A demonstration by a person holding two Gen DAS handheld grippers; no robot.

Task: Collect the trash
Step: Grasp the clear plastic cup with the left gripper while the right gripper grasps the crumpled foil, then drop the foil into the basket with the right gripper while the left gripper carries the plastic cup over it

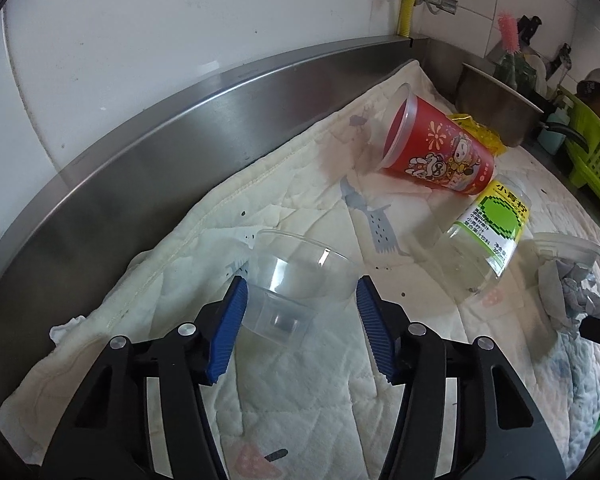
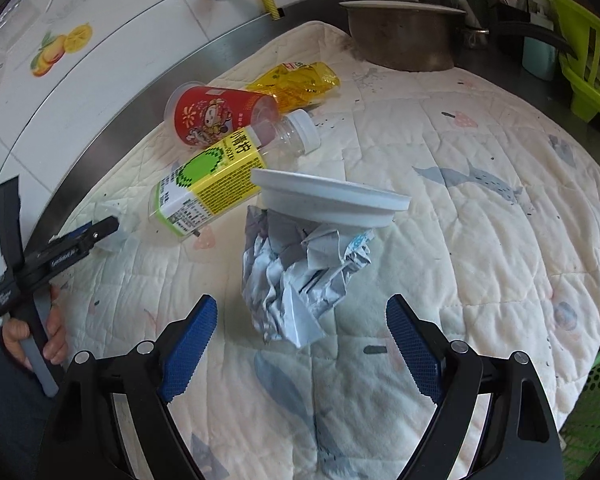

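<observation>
Trash lies on a quilted white cloth [image 1: 300,400]. My left gripper [image 1: 300,304] is open, its blue pads either side of a clear plastic cup [image 1: 296,280] lying on its side. Behind lie a red printed cup [image 1: 432,148], a yellow wrapper [image 1: 480,130] and a clear bottle with a yellow-green label [image 1: 488,232]. My right gripper [image 2: 300,332] is open just before a crumpled grey paper [image 2: 296,276] under a white plastic lid [image 2: 328,196]. The bottle [image 2: 220,180], red cup [image 2: 216,114] and wrapper [image 2: 300,82] lie beyond it.
A steel backsplash [image 1: 148,176] and tiled wall run behind the cloth. A metal pot [image 2: 404,36] stands at the back. A green dish rack [image 2: 588,64] is at the right. A green basket [image 2: 592,412] sits at the lower right edge.
</observation>
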